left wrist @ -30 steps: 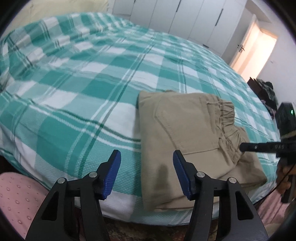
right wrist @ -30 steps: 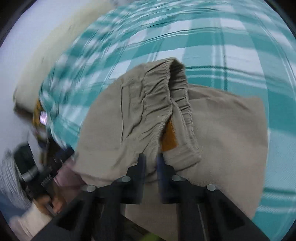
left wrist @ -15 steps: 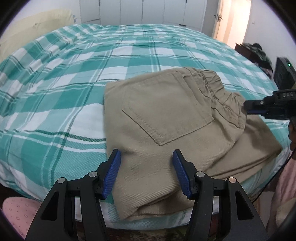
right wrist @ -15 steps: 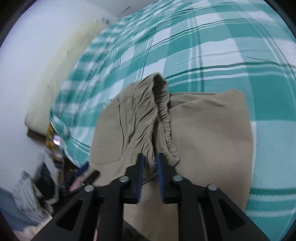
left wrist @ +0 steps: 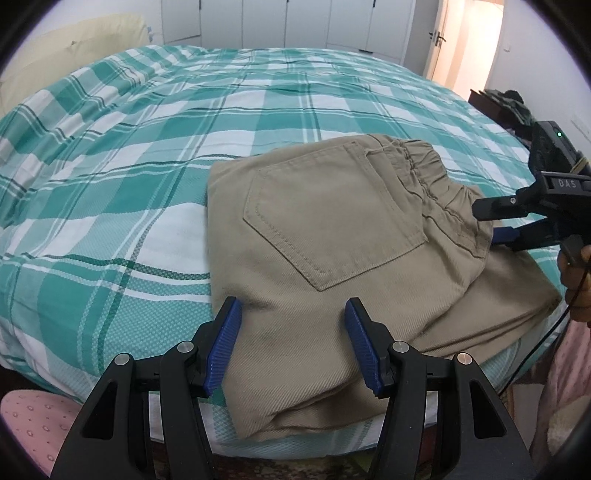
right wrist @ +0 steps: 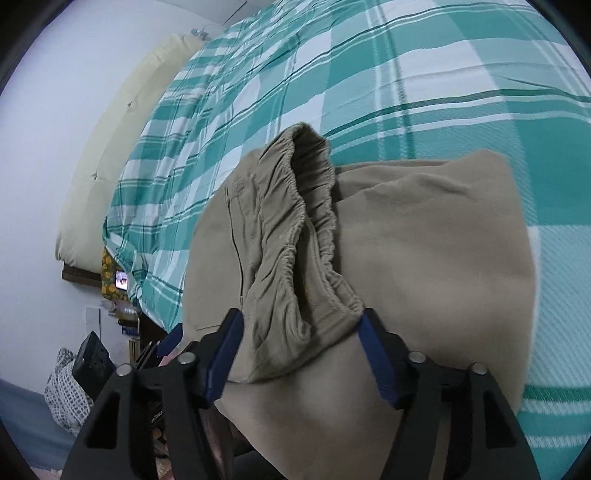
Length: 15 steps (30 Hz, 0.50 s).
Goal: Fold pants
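The folded khaki cotton pants [left wrist: 332, 258] lie on the bed with the teal-and-white checked cover [left wrist: 147, 166], close to the bed's near edge, and every place here is given from them. They form a thick, roughly rectangular stack of layers, with a stitched back pocket [left wrist: 325, 221] facing up on the top layer and the gathered elastic waistband [right wrist: 295, 236] at the end toward the right hand-held gripper [right wrist: 299, 354]. That gripper's black arms and blue pads stand on either side of the waistband's near end; its jaws have just been opening, the band's bunched cloth lies loose between them, and the pads no longer pinch it, though the right pad sits just at the cloth's edge. In the left wrist view the same gripper shows at the pants' waistband end, with part of a hand [left wrist: 576, 280] behind it. The left hand-held gripper [left wrist: 291, 343] hovers over the pants' near long edge, its jaws about half apart and holding nothing, the khaki cloth visible between the blue pads below them. Beyond the far side of the pants the checked cover stretches to a cream padded headboard [right wrist: 122, 147] and white wardrobe doors [left wrist: 288, 22].
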{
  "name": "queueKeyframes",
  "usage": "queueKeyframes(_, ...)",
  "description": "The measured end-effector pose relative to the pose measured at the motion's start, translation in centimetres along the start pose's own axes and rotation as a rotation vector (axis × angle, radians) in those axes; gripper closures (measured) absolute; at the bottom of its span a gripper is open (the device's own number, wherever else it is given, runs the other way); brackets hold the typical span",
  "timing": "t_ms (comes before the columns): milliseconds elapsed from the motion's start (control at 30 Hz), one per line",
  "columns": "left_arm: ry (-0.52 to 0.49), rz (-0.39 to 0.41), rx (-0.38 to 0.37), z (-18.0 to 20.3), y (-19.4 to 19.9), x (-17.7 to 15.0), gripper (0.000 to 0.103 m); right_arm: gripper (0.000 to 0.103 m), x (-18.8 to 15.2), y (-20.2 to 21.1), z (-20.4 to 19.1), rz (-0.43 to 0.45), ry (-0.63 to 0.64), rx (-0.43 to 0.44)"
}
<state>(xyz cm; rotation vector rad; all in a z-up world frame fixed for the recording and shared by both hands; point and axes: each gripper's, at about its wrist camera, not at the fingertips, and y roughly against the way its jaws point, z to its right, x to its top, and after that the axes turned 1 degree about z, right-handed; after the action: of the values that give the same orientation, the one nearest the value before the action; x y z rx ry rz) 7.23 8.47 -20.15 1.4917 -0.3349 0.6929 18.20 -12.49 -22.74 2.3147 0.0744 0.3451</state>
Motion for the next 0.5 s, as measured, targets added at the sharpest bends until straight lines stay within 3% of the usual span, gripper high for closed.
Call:
queueKeyframes(133,0.006,-0.002,-0.005,-0.1,0.0,-0.1,0.044,0.037,0.2,0.6,0.1,-0.011,-0.007,0.015)
queueKeyframes(233,0.008,-0.002,-0.008,-0.2,0.0,-0.1,0.044,0.038,0.2,2.0,0.5,0.048,-0.012,-0.036)
queueKeyframes(500,0.015,-0.003,-0.012,-0.3,0.0,-0.1,0.044,0.037,1.5,0.0,1.7,-0.007,-0.049,0.051)
